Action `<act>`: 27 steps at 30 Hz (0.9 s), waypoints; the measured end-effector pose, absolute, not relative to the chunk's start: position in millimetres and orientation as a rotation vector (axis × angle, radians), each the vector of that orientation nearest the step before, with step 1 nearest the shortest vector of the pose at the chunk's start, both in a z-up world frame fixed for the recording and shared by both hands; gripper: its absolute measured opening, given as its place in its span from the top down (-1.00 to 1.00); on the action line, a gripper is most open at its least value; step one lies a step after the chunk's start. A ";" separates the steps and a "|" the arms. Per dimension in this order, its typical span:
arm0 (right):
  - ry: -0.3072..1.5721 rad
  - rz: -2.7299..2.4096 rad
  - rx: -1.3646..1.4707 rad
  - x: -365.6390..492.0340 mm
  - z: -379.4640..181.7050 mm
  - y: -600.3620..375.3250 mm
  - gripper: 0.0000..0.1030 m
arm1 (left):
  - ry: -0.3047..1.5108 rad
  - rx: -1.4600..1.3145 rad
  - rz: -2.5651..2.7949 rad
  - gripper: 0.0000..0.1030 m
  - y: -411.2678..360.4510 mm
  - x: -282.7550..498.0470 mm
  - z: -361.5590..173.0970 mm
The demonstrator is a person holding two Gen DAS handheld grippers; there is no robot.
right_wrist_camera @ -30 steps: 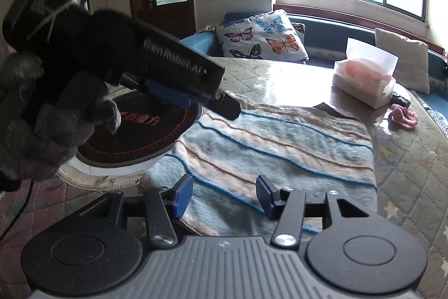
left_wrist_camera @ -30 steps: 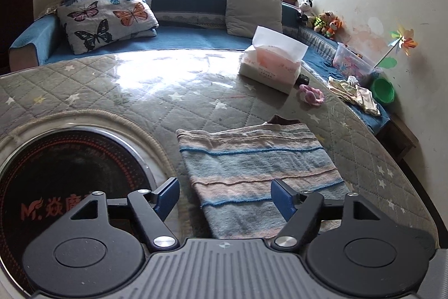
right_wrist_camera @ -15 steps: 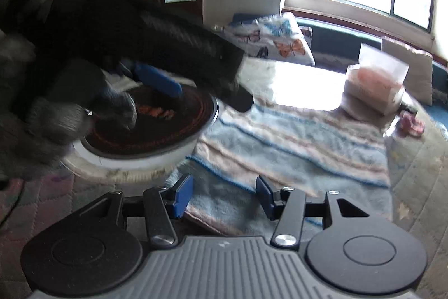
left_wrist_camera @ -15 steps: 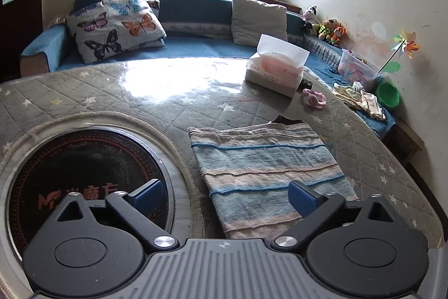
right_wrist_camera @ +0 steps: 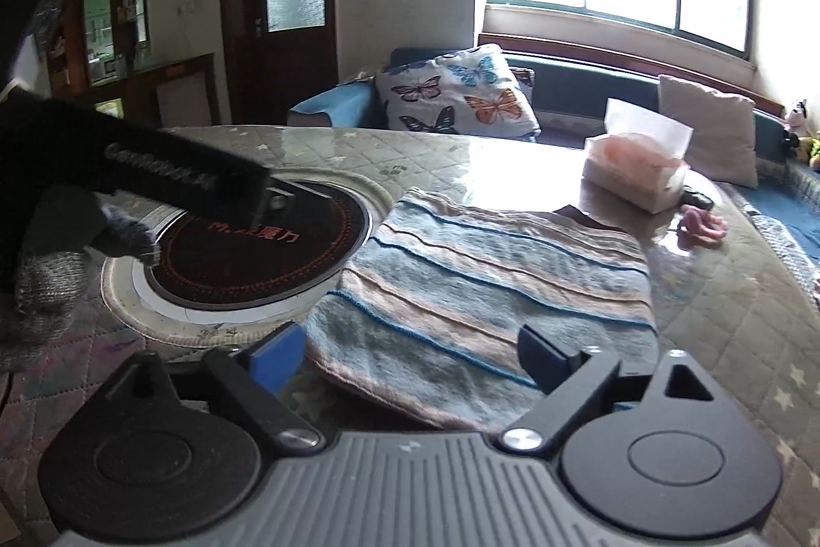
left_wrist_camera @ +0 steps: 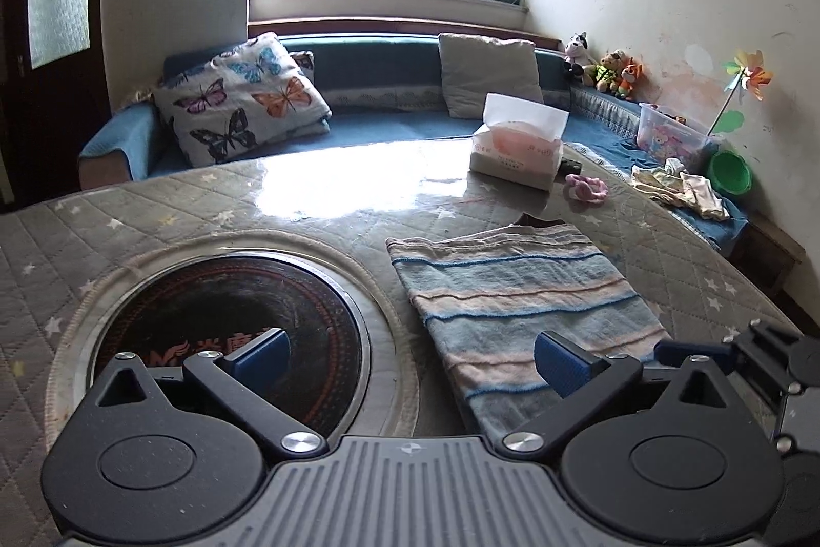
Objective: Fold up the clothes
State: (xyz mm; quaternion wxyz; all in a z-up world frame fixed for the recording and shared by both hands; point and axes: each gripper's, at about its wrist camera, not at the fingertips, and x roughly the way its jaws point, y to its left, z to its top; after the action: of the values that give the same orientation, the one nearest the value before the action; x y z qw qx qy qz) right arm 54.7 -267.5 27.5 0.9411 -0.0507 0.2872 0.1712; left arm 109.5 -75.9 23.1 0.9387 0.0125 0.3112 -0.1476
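A folded cloth with blue, pink and grey stripes (left_wrist_camera: 512, 290) lies flat on the quilted table (left_wrist_camera: 154, 214), right of the round hotplate. My left gripper (left_wrist_camera: 410, 355) is wide open and holds nothing. Its left finger hangs over the hotplate and its right finger over the cloth's near edge. In the right wrist view the cloth (right_wrist_camera: 487, 280) lies just ahead. My right gripper (right_wrist_camera: 410, 357) is opening; the cloth's near corner lies between and below its fingers, which do not press on it. A gloved hand (right_wrist_camera: 46, 285) holds the left gripper's black body at the left.
A round black hotplate (left_wrist_camera: 225, 342) is set into the table. A tissue box (left_wrist_camera: 517, 147) and a small pink thing (left_wrist_camera: 587, 188) sit at the far side. Behind is a blue sofa with a butterfly pillow (left_wrist_camera: 241, 106) and a heap of small clothes (left_wrist_camera: 681, 188).
Both grippers' jaws have spread wide. The left gripper has drawn back and to the left, so the cloth now sits right of its centre. The right gripper has backed off slightly.
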 end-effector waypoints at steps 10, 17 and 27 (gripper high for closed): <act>0.571 0.235 -0.117 23.2 29.5 -275.8 -1.00 | 0.624 0.052 -0.303 -1.00 -75.5 70.4 20.8; 0.575 0.156 -0.109 0.8 26.3 -282.5 -1.00 | 0.631 0.086 -0.305 -1.00 -79.9 48.7 13.3; 0.587 0.073 -0.076 -18.7 21.4 -285.8 -1.00 | 0.623 0.127 -0.315 -1.00 -82.6 22.1 4.4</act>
State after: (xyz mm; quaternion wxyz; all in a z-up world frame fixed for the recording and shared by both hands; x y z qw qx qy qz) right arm -18.7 -285.8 21.4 0.9559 -0.0373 0.2890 0.0359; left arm 22.1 -82.6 4.4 0.9377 0.0620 0.3050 -0.1541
